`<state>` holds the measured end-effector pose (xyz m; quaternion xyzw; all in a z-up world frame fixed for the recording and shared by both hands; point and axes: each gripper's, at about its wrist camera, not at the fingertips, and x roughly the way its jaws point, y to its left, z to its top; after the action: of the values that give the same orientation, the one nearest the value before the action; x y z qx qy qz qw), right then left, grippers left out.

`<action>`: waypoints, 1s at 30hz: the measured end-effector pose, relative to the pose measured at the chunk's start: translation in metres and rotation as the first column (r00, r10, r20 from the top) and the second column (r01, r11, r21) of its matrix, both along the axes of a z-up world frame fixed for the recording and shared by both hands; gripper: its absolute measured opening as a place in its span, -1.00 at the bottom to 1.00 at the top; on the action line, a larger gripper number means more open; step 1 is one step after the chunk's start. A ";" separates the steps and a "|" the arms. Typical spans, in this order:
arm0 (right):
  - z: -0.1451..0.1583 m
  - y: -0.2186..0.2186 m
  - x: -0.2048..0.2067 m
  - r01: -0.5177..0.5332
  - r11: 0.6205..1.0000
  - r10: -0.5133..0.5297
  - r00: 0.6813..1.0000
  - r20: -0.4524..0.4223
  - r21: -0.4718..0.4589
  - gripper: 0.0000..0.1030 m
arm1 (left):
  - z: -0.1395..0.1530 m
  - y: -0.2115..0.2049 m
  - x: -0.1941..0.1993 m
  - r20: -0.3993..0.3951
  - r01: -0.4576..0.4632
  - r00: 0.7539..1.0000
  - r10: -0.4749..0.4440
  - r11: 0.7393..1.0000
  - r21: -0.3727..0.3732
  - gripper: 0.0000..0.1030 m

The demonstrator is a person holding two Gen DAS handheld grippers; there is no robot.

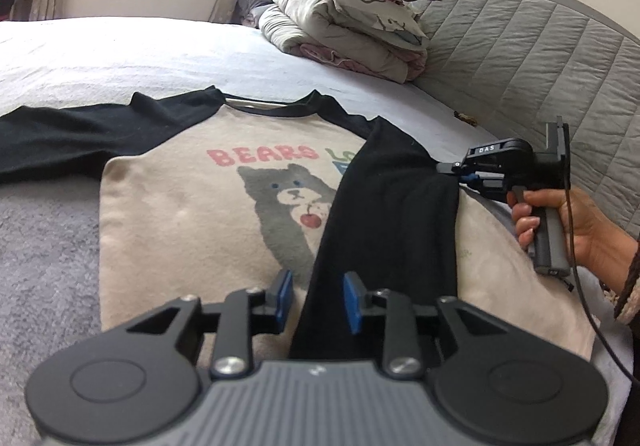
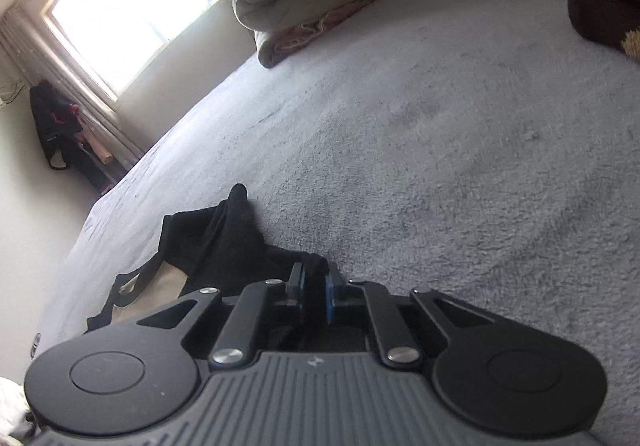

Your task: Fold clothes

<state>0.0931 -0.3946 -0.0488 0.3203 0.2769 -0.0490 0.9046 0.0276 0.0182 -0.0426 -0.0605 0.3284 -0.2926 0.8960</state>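
From the left wrist view we see the left gripper (image 1: 318, 300) with its 2 blue pads parted by a moderate gap; the folded black sleeve (image 1: 384, 213) of the shirt lies beneath them, the right pad over its edge, and neither pad presses on it. The shirt itself, a cream fleecy raglan top with black sleeves and a grey bear print (image 1: 208, 213), lies flat, front up, on the pale lilac terry bed cover (image 1: 120, 57). Across it the right gripper (image 1: 448, 168), held by a person's hand (image 1: 576, 226), pinches the black fabric at the shoulder side; its fingertips are sunk in the cloth and hard to make out. A stack of folded quilts topped by a mauve pillow (image 1: 352, 5) sits against the grey quilted headboard (image 1: 540, 57).

From the right wrist view we see the right gripper (image 2: 316, 292) with its pads almost together, clamped on a bunched ridge of the black sleeve (image 2: 224, 234). The lower part of the cream body (image 2: 168, 282) is hidden behind the gripper housing. A dark brown plush item (image 2: 600, 17) is cut off at the upper right edge.
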 end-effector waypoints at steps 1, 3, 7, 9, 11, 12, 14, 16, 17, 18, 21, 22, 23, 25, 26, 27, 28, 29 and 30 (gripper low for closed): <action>0.002 0.003 0.000 0.005 1.000 -0.005 1.000 0.004 -0.009 -0.75 | 0.000 0.000 0.000 0.001 0.001 1.000 -0.001 1.000 -0.002 -0.38; 0.008 0.007 -0.002 0.021 0.999 -0.020 1.000 0.020 -0.030 -0.54 | 0.003 0.000 0.000 0.003 0.003 1.000 -0.003 1.000 -0.004 -0.38; 0.019 0.020 0.002 0.016 0.987 -0.008 0.998 0.055 -0.159 -0.35 | 0.009 0.003 -0.002 0.015 -0.006 1.000 0.006 1.000 -0.030 -0.26; 0.020 0.024 0.008 -0.008 0.976 0.020 0.998 0.053 -0.218 -0.35 | 0.011 0.003 -0.003 0.024 -0.002 1.000 0.003 0.999 -0.039 -0.23; 0.016 0.024 0.013 -0.027 0.971 0.037 0.999 0.039 -0.237 -0.35 | 0.011 0.002 -0.002 0.020 -0.003 1.000 0.003 1.000 -0.028 -0.10; 0.013 0.023 0.016 -0.035 0.969 0.043 0.999 0.025 -0.243 -0.35 | 0.009 0.001 -0.001 0.009 -0.004 1.000 0.004 1.000 -0.016 -0.05; 0.007 0.022 0.022 -0.049 0.963 0.045 0.999 -0.020 -0.264 -0.41 | 0.005 -0.002 -0.001 -0.001 0.006 1.000 -0.005 1.000 0.008 0.01; 0.009 0.021 0.023 -0.038 0.962 0.028 0.999 -0.039 -0.271 -0.42 | 0.005 -0.005 -0.003 0.010 0.022 1.000 -0.022 1.000 0.023 0.12; 0.011 0.021 0.023 -0.029 0.960 0.016 0.999 -0.049 -0.278 -0.42 | 0.006 -0.005 -0.003 0.013 0.027 1.000 -0.027 0.999 0.024 0.15; 0.014 0.022 0.022 -0.015 0.958 -0.001 0.999 -0.054 -0.287 -0.40 | 0.007 -0.005 -0.003 0.016 0.028 0.999 -0.028 0.999 0.025 0.15; 0.024 0.016 0.011 0.025 0.972 -0.035 0.999 -0.039 -0.234 -0.36 | 0.011 -0.003 0.000 0.014 0.017 1.000 -0.017 1.000 0.022 0.15; 0.027 0.013 0.007 0.034 0.980 -0.041 0.999 -0.030 -0.194 -0.34 | 0.014 0.000 0.001 0.018 0.002 1.000 -0.003 1.000 0.024 0.15; 0.031 0.010 0.002 0.042 0.988 -0.046 0.999 -0.021 -0.148 -0.30 | 0.017 0.002 0.003 0.025 -0.017 1.000 0.017 1.000 0.025 0.16; 0.039 0.007 -0.005 0.049 0.996 -0.050 0.999 -0.011 -0.068 -0.20 | 0.022 0.014 0.011 0.017 -0.083 0.996 0.083 0.996 0.016 0.20; 0.044 0.007 -0.008 0.045 0.998 -0.046 0.999 -0.012 -0.039 -0.20 | 0.025 0.020 0.015 0.012 -0.118 0.993 0.118 0.993 0.011 0.24; 0.049 0.010 -0.012 0.041 0.999 -0.041 0.999 -0.010 -0.030 -0.20 | 0.027 0.028 0.019 0.001 -0.149 0.989 0.149 0.989 0.006 0.25; 0.054 0.013 -0.015 0.035 0.999 -0.036 0.999 -0.007 -0.026 -0.19 | 0.029 0.036 0.023 -0.011 -0.177 0.984 0.177 0.984 0.002 0.26; 0.060 0.016 -0.019 0.030 0.999 -0.030 1.000 -0.004 -0.023 -0.17 | 0.031 0.044 0.027 -0.023 -0.206 0.978 0.206 0.979 -0.002 0.26; 0.066 0.021 -0.024 0.027 0.999 -0.027 1.000 -0.001 -0.027 -0.12 | 0.033 0.051 0.030 -0.025 -0.232 0.972 0.232 0.973 -0.007 0.27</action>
<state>0.0690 -0.3734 0.0168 0.3119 0.2723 -0.0653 0.9079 0.0576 0.0697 -0.0097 -0.1061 0.3286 -0.1868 0.9197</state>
